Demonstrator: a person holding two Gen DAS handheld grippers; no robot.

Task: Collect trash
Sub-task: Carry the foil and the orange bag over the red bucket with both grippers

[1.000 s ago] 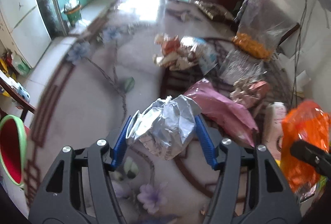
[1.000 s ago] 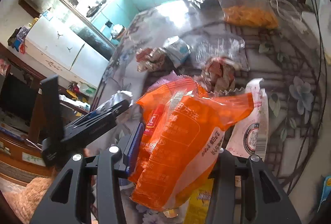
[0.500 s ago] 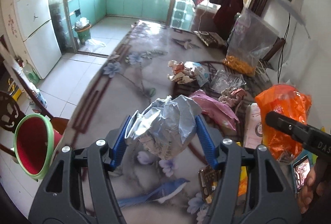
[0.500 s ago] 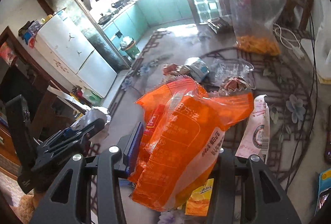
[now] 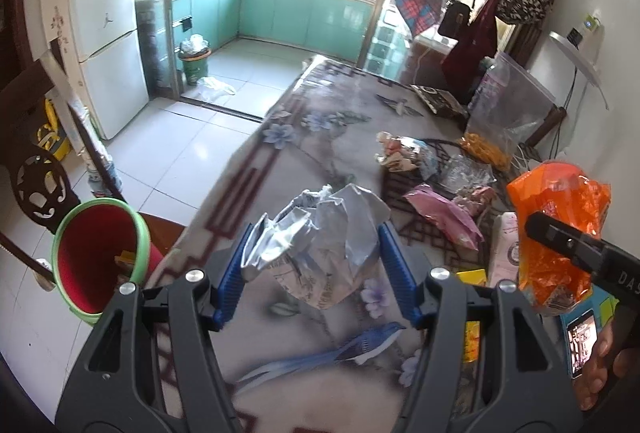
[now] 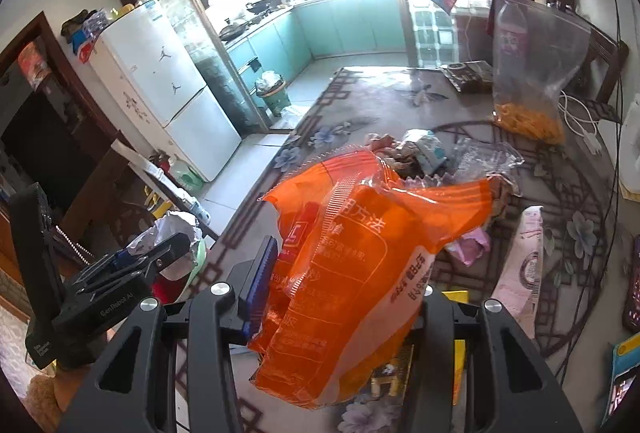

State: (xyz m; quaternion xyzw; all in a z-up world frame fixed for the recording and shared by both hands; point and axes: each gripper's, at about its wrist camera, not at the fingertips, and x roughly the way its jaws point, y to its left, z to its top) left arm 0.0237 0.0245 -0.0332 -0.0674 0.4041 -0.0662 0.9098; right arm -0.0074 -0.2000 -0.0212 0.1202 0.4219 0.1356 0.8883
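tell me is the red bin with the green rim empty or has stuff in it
Not empty: the red bin shows a small yellowish scrap inside. How full, cannot tell.

Silver crumpled wrapper (image 5: 320, 249), orange packet (image 6: 352, 273), floral tablecloth (image 5: 316, 137).

Left hand-held gripper (image 5: 314, 265) clamping crumpled silver wrapper (image 5: 320, 241), red bin (image 5: 94, 253) beside floral table (image 5: 320, 137)

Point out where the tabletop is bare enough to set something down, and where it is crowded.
Bare: the long strip along the table's floor-side edge, and the far end before the dark box. Crowded: wrappers around the pink bag and beneath the clear bag of orange snacks.
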